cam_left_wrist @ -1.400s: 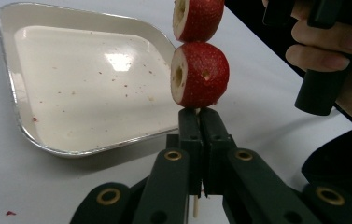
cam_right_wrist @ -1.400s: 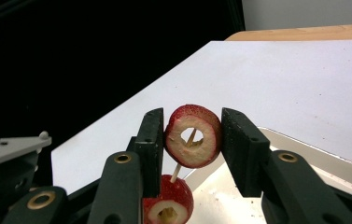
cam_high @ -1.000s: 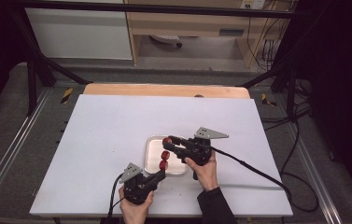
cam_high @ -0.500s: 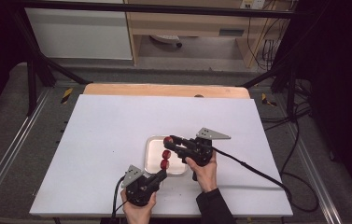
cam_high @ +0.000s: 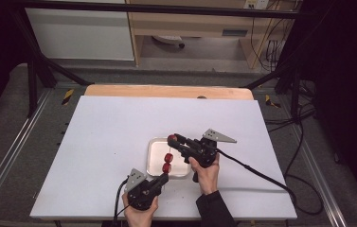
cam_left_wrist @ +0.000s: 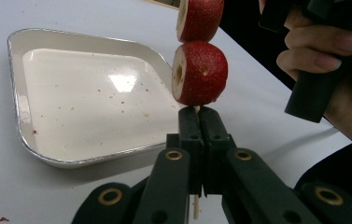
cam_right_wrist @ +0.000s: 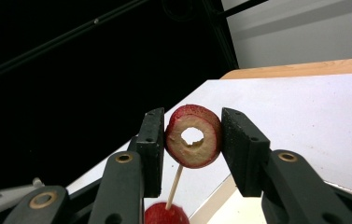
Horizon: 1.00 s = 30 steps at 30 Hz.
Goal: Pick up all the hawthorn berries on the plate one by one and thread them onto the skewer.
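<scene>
A thin wooden skewer (cam_left_wrist: 196, 108) stands upright over the white tray (cam_high: 155, 150), with my left gripper (cam_left_wrist: 197, 112) shut on its lower end. Two red cored fruits (cam_left_wrist: 199, 73) are threaded on it, one above the other (cam_high: 167, 157). My right gripper (cam_right_wrist: 192, 126) is shut on a third red fruit ring (cam_right_wrist: 193, 136), its hollow core facing the camera. The skewer tip (cam_right_wrist: 174, 185) points up just below this ring, and I cannot tell whether it touches. From above, the left gripper (cam_high: 163, 178) sits at the tray's near edge and the right gripper (cam_high: 172, 139) over the tray.
The tray (cam_left_wrist: 80, 93) is bare apart from small red specks. It lies on a white table top (cam_high: 110, 127) with a wooden strip (cam_high: 166, 91) along the far edge. A black cable (cam_high: 256, 170) trails right from the right gripper. The person's right hand (cam_left_wrist: 318, 46) is close to the skewer.
</scene>
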Available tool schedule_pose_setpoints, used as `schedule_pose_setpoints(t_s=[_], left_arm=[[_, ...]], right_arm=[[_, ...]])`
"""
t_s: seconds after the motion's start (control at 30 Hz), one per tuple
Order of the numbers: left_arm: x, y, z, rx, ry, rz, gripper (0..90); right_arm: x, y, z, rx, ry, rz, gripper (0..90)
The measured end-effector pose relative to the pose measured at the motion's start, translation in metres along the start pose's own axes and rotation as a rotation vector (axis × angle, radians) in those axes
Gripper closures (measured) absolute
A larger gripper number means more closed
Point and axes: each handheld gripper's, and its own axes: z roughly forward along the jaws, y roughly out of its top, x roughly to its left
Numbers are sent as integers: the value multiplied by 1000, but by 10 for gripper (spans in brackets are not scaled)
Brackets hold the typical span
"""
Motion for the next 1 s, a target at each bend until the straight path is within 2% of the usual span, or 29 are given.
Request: schedule_pose_setpoints(t_s=[0.17, 0.37, 0.47, 0.53, 0.7, 0.73, 0.77, 0.8, 0.83, 0.87, 0.9, 0.93, 0.97, 1.0], left_arm=[[-1, 0, 2, -5, -7, -7, 890], [-2, -1, 2, -11, -16, -67, 888], [-1, 2, 0, -32, -11, -88, 887], [0, 1, 2, -15, 1, -91, 887], [0, 1, 4, -9, -1, -95, 887], [-1, 1, 5, -5, 4, -77, 887], [-1, 1, 5, -5, 4, -77, 887], [0, 0, 6, -1, 5, -57, 886], [0, 0, 6, -1, 5, -57, 886], [0, 0, 6, -2, 19, -40, 885], [0, 0, 6, -2, 19, -40, 885], [2, 0, 6, 0, 30, -16, 885], [2, 0, 6, 0, 30, -16, 885], [5, 1, 5, 6, 48, 17, 885]], right_arm=[[0, -3, 0, 9, 3, 9, 615], [0, -10, 2, -30, -2, 10, 614], [1, -16, 3, 21, 22, 13, 614], [1, -21, 4, 19, 10, 4, 614], [1, -21, 4, 32, -5, -2, 613], [1, -20, 3, 46, -5, 0, 612], [1, -20, 3, 46, -5, 0, 612], [0, -16, 2, 71, -3, 3, 609], [0, -14, 1, 80, 0, 3, 605], [0, -12, 0, 86, 2, 0, 579], [0, -11, -1, 80, -2, -2, 490], [1, -9, -3, 76, -18, -11, 419], [1, -9, -3, 76, -18, -11, 419], [0, -4, -7, 99, -52, -46, 367]])
